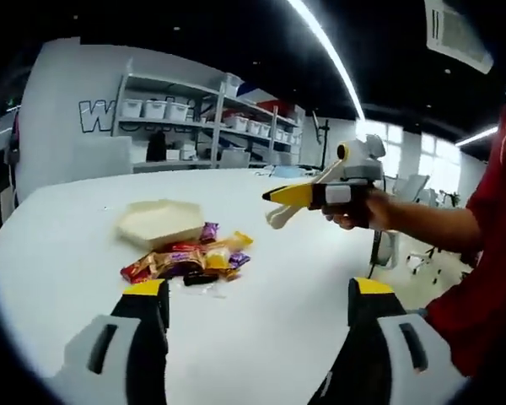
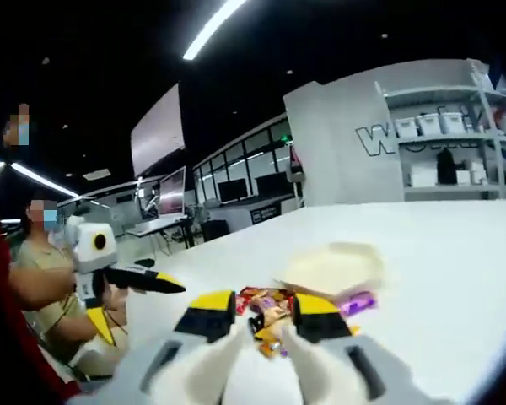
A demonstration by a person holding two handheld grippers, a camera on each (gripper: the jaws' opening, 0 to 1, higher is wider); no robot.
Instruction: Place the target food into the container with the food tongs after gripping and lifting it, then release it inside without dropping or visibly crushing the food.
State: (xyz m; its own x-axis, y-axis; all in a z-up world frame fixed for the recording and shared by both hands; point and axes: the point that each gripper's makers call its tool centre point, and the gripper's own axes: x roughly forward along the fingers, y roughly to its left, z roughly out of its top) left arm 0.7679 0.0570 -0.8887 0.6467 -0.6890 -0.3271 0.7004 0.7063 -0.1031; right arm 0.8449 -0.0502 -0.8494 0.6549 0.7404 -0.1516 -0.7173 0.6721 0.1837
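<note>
Pile of wrapped snacks in red, purple and yellow foil (image 1: 188, 261) lies on white table (image 1: 278, 329), touching shallow cream hexagonal container (image 1: 159, 222). Left gripper (image 1: 257, 308) jaws spread, empty, near pile. Right gripper (image 2: 264, 318) clenched on white food tongs (image 2: 278, 359), tips above snacks.

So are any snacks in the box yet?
Not yet. The cream hexagonal container looks empty, and the colourful wrapped snacks still lie piled on the white table beside it. The right gripper holds cream tongs above the table. Gripping, lifting and releasing a snack inside all remain.
</note>
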